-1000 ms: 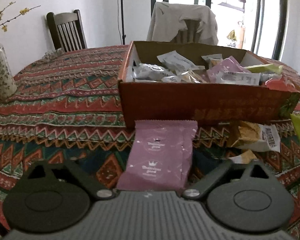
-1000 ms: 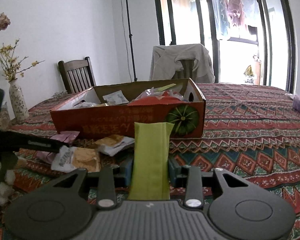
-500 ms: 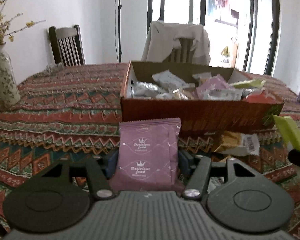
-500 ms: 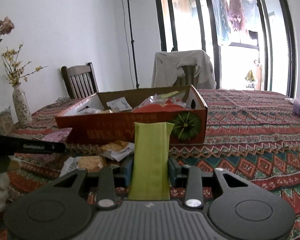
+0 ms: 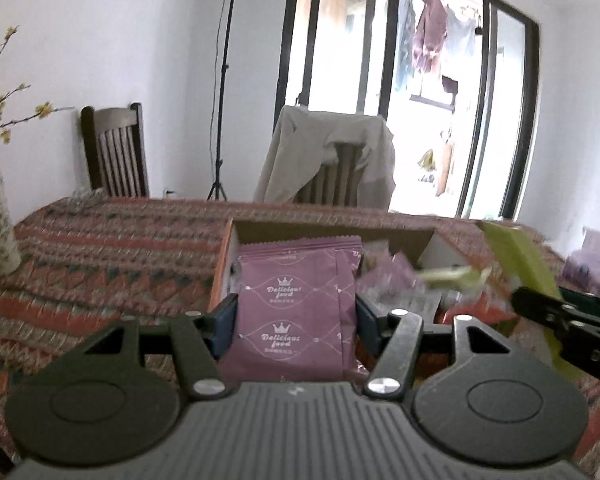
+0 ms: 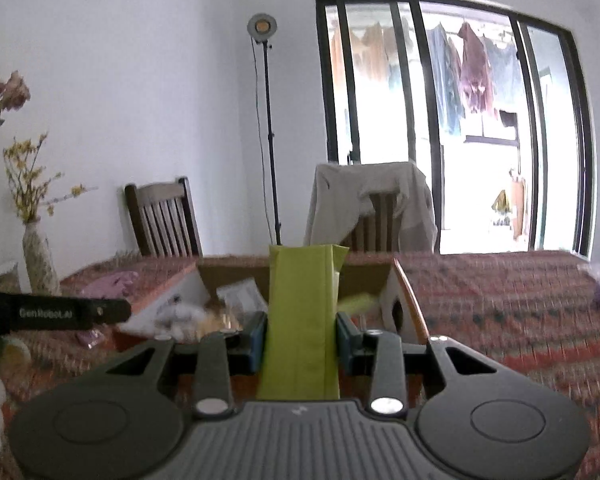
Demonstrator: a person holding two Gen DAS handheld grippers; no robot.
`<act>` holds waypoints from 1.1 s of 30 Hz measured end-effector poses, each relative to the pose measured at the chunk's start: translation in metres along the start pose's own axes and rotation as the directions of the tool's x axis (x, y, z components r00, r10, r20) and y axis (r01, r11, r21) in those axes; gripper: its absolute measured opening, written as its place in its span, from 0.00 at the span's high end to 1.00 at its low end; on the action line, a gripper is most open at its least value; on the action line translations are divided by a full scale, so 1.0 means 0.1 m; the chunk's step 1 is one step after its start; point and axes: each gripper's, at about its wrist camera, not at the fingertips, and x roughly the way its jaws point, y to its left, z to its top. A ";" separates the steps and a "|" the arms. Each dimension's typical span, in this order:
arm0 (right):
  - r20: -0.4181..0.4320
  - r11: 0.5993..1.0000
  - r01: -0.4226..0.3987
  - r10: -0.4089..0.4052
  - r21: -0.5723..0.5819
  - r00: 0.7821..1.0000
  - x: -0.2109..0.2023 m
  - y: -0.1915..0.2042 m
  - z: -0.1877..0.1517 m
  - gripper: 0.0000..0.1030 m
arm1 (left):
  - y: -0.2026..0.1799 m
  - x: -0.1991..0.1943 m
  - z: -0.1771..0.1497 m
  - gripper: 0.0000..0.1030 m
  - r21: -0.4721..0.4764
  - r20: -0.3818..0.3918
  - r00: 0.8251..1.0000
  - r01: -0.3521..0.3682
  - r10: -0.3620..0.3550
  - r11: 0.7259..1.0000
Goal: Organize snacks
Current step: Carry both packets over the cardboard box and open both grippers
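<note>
Left wrist view: left gripper (image 5: 296,316) pinching a purple snack packet (image 5: 296,312), blue pads (image 5: 225,322) pressed on both its edges; the jaws closed in on it within the last second. Packet stands upright, lifted above the patterned tablecloth (image 5: 100,252), in front of the cardboard box (image 5: 222,268). Box open-topped, orange outside; blurred packets inside to the right. At right edge, the right gripper (image 5: 556,312) carries a green packet (image 5: 516,256) near the box's right end.

Right wrist view: right gripper (image 6: 302,338) pressed tight on the green packet (image 6: 302,320), held upright. Beyond it the box (image 6: 204,276), holding white and yellowish packets. Left gripper (image 6: 100,312) pokes in from the left. Vase (image 6: 38,258) far left on the table.
</note>
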 end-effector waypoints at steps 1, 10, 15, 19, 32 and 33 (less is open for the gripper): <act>0.005 1.000 -0.003 0.003 0.002 1.000 0.06 0.01 0.06 0.66 | -0.01 0.03 0.06 0.40 -0.004 0.010 1.000 0.005 -0.005 1.000; 0.047 1.000 0.008 -0.008 0.005 0.999 0.66 0.06 0.46 0.66 | 0.04 0.55 0.38 0.40 -0.112 0.041 0.999 -0.016 0.021 0.994; 0.055 0.999 0.011 -0.013 0.035 0.998 0.92 0.00 0.38 0.66 | 0.14 0.85 0.37 0.40 -0.179 0.056 0.998 -0.028 0.039 0.984; -0.014 1.000 -0.010 0.010 0.021 1.000 1.10 -0.03 0.26 0.66 | 0.19 0.98 0.28 0.40 -0.170 0.017 0.998 -0.053 0.056 0.984; -0.076 0.998 0.018 -0.013 0.057 0.997 1.14 -0.09 0.09 0.40 | 0.20 0.98 0.14 0.00 -0.129 0.049 0.993 -0.097 0.104 0.987; -0.070 0.998 0.023 -0.019 0.065 0.997 1.13 -0.10 0.09 0.19 | 0.20 0.94 0.14 0.00 -0.132 0.070 0.991 -0.103 0.113 0.986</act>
